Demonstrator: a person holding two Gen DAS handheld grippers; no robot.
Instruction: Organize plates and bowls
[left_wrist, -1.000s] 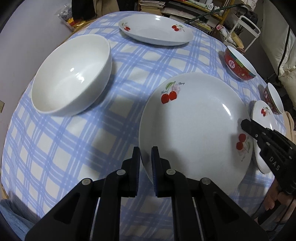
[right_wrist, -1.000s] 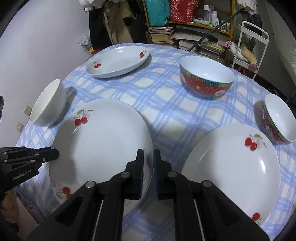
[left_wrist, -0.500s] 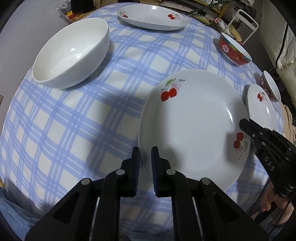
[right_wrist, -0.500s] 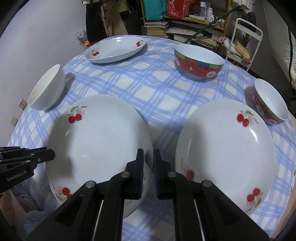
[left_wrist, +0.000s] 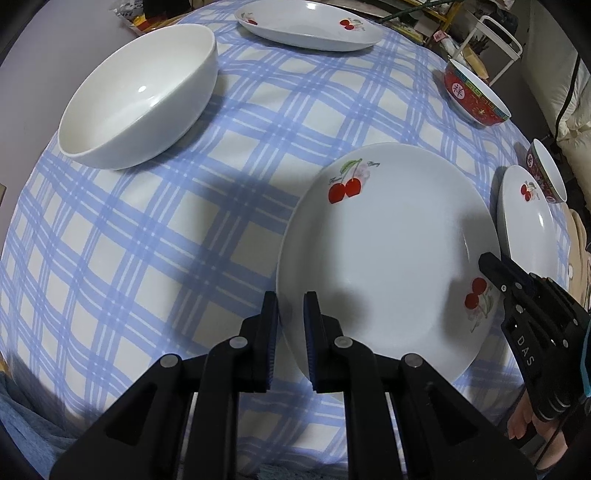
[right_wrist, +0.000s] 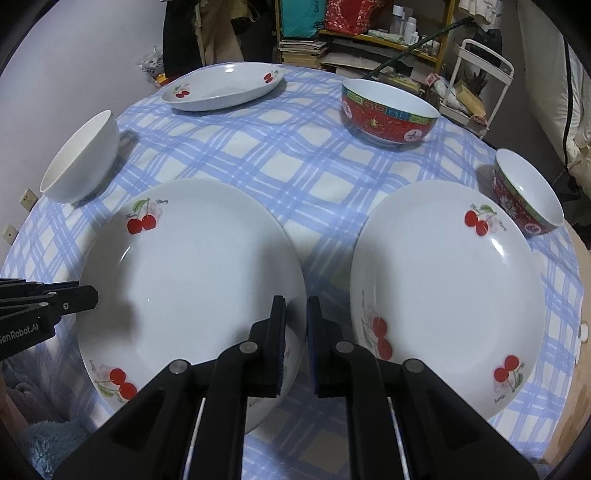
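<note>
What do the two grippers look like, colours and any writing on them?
Both are matte black plastic with silver pivot screws and dark blue ribbed pads. The left gripper shows white "GenRobot.AI" lettering in the right wrist view. The right gripper shows white "DAS" lettering in the left wrist view.

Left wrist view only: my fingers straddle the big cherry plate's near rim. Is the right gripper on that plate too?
Observer: Yes, the right gripper has the cherry plate by its opposite rim, which sits between its fingers.
Operator: The second plate is a sliver here. Anything on it?
Observer: Nothing. The second plate lies bare, with cloth showing between it and yours.
Operator: And the large red bowl?
Observer: The large red bowl stands upright behind both plates and looks empty.
</note>
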